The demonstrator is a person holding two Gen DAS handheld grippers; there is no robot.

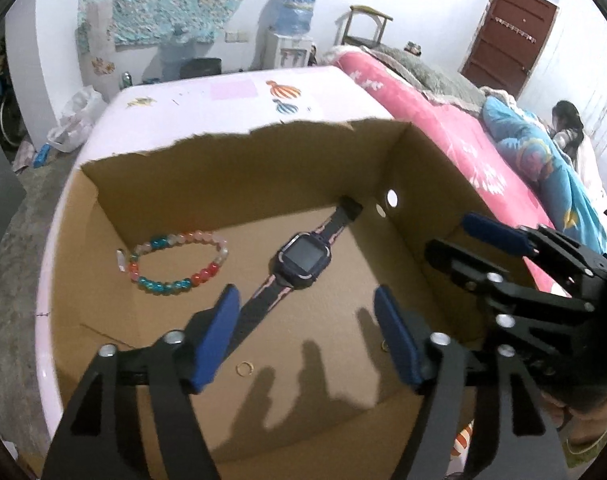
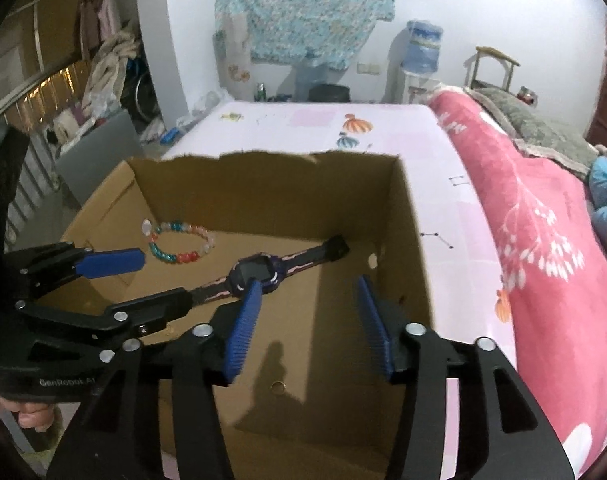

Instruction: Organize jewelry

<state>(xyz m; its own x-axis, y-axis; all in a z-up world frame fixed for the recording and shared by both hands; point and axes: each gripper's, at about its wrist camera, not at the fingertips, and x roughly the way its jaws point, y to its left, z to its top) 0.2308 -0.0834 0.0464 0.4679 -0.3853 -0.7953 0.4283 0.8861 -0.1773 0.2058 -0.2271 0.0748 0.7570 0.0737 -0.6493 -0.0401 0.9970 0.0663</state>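
An open cardboard box (image 1: 239,168) (image 2: 407,224) stands on a pink table. On its floor lie a beaded bracelet (image 1: 175,260) (image 2: 181,242), a dark smartwatch (image 1: 303,258) (image 2: 255,274) laid diagonally, and a small gold ring (image 1: 245,369) (image 2: 278,387). A second small ring (image 1: 384,345) lies by my left gripper's right finger. My left gripper (image 1: 305,338) is open and empty above the box floor, near the watch strap. My right gripper (image 2: 309,326) is open and empty above the box, its left finger in front of the watch face.
The pink table (image 1: 231,96) (image 2: 455,200) carries fish stickers beyond the box. A bed with a pink blanket (image 1: 455,140) (image 2: 543,220) runs along the right, with a person (image 1: 569,128) on it. A water dispenser (image 1: 291,36) stands at the far wall.
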